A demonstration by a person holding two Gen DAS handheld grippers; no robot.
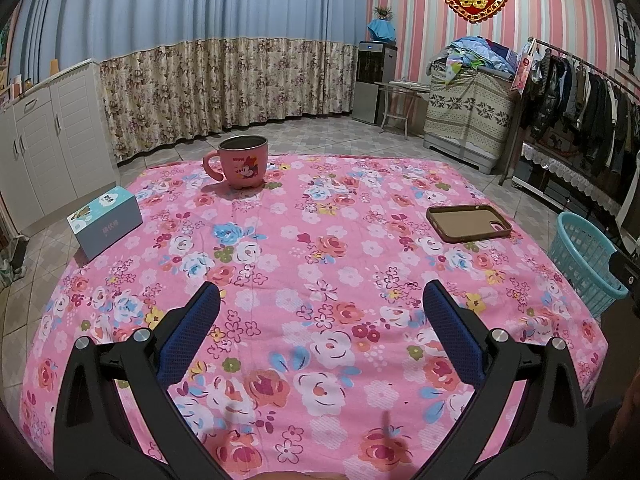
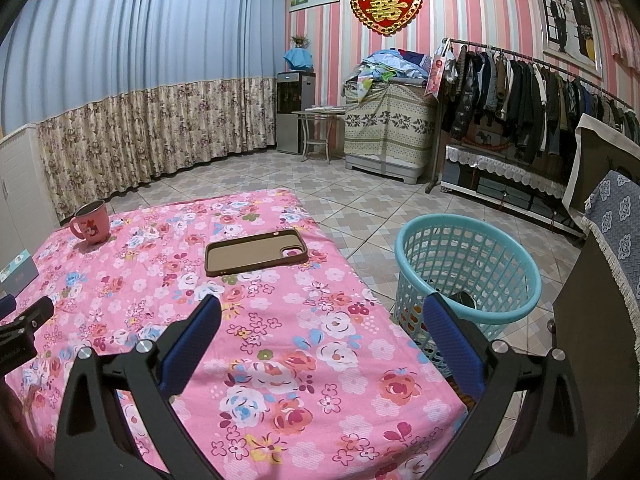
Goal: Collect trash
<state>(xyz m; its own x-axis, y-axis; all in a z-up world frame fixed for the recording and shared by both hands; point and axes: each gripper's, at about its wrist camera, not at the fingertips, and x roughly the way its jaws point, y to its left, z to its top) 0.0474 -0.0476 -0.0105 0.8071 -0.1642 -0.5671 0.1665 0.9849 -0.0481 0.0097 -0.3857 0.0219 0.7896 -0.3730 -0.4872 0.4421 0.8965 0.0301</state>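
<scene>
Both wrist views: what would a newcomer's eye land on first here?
The pink floral cloth fills the foreground, with a pink cartoon mug at its far left and a brown phone case lying flat toward the right. Past the cloth's right edge, a turquoise basket stands on the tiled floor. Both grippers, left and right, hang with open, empty jaws.
</scene>
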